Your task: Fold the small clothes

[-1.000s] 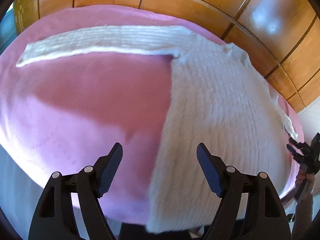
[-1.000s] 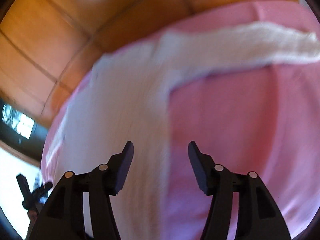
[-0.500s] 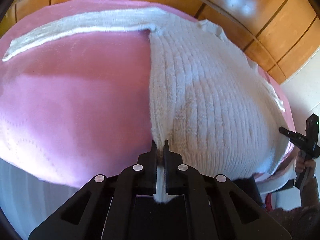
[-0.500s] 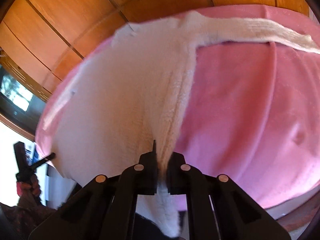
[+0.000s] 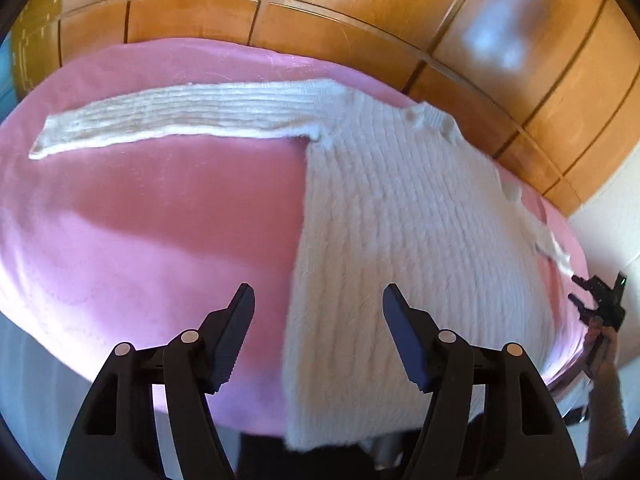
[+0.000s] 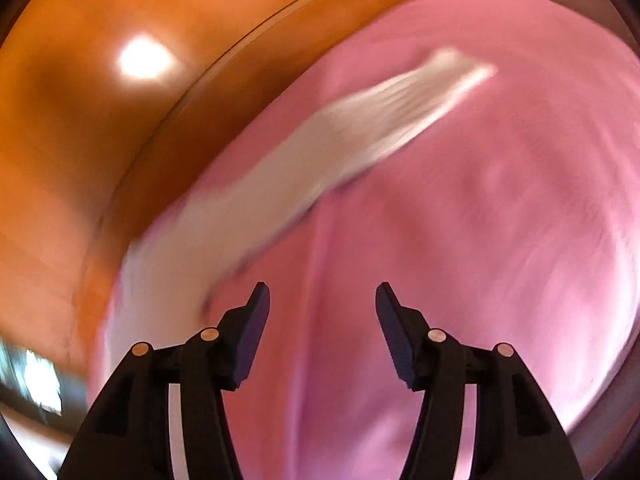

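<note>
Pink blanket-covered surface (image 5: 160,220) is backed by wood panels (image 5: 520,60) | white ribbed knit sweater (image 5: 400,240) is laid flat, hem over near edge | left gripper (image 5: 318,336) is held wide apart, nothing gripped | right gripper (image 6: 322,332) likewise.

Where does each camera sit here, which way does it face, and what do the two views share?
Left wrist: rides on the left tool, looking forward and down at the white knit sweater on the pink cover; its own open fingers show, plus the right tool at far right.
Right wrist: rides on the right tool, heavily blurred, facing the pink cover and one sweater sleeve; only its open fingers show.
Shared: sweater, pink cover, wooden panelling.
</note>
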`<state>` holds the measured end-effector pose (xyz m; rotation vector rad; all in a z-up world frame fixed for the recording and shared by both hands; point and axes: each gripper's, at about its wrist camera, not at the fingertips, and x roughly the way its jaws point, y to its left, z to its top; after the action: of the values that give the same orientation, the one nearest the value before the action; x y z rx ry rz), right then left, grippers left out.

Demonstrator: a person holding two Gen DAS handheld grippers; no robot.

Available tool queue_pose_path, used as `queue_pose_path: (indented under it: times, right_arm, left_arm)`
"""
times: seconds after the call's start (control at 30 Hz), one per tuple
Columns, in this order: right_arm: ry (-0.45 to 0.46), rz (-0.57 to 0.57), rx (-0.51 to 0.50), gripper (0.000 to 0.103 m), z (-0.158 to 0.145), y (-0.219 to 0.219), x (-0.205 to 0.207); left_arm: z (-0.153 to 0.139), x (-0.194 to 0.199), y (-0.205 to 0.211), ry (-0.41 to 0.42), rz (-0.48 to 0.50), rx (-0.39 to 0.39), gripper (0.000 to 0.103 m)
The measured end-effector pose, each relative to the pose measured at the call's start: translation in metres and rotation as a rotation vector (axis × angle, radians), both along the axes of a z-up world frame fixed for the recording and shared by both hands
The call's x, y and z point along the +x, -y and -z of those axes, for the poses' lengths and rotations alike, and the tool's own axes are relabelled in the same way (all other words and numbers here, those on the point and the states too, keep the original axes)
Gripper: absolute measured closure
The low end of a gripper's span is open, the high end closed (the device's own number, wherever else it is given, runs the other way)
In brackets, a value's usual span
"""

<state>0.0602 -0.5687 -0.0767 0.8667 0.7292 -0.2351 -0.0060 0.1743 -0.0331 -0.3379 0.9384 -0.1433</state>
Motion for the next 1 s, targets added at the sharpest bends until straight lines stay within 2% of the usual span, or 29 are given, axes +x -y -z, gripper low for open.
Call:
queue_pose_path:
  times: [0.1, 0.2, 0.23, 0.4, 0.43, 0.47, 0.5, 0.6, 0.7, 0.8, 1.0]
  right_arm:
    - [-0.003, 0.179, 0.052, 0.050, 0.011, 0.054, 0.022]
    - [-0.059, 0.285, 0.101, 0.061, 0.026, 0.104, 0.041]
    - [-0.071, 0.302, 0.107, 0.064, 0.030, 0.112, 0.049]
    - [-0.094, 0.338, 0.095, 0.066, 0.038, 0.141, 0.089]
    - [-0.114, 0.333, 0.074, 0.076, 0.037, 0.146, 0.096]
    - [-0.151, 0.321, 0.034, 0.095, 0.034, 0.151, 0.099]
    - [-0.185, 0.313, 0.006, 0.097, 0.034, 0.154, 0.103]
    - [-0.193, 0.331, -0.076, 0.098, 0.021, 0.145, 0.102]
    - [-0.156, 0.385, -0.067, 0.098, 0.005, 0.146, 0.090]
    - [-0.082, 0.277, -0.122, 0.097, -0.024, 0.118, 0.094]
    - [0.115, -0.038, -0.208, 0.097, -0.095, 0.006, 0.130]
  left_arm:
    - [0.003, 0.015, 0.015, -0.018, -0.003, -0.006, 0.038]
    - [0.004, 0.030, 0.034, -0.032, 0.029, -0.001, 0.038]
    - [0.004, 0.033, 0.040, -0.033, 0.037, 0.003, 0.038]
    - [0.010, 0.049, 0.068, -0.060, 0.085, 0.024, 0.038]
    - [0.011, 0.051, 0.072, -0.065, 0.093, 0.025, 0.038]
    - [0.014, 0.054, 0.078, -0.071, 0.103, 0.028, 0.038]
    - [0.015, 0.056, 0.081, -0.075, 0.114, 0.029, 0.038]
    - [0.016, 0.060, 0.094, -0.068, 0.153, 0.039, 0.038]
    - [0.018, 0.068, 0.102, -0.061, 0.177, 0.017, 0.038]
    - [0.018, 0.076, 0.108, -0.056, 0.201, -0.028, 0.038]
    - [0.010, 0.091, 0.125, -0.028, 0.247, -0.089, 0.037]
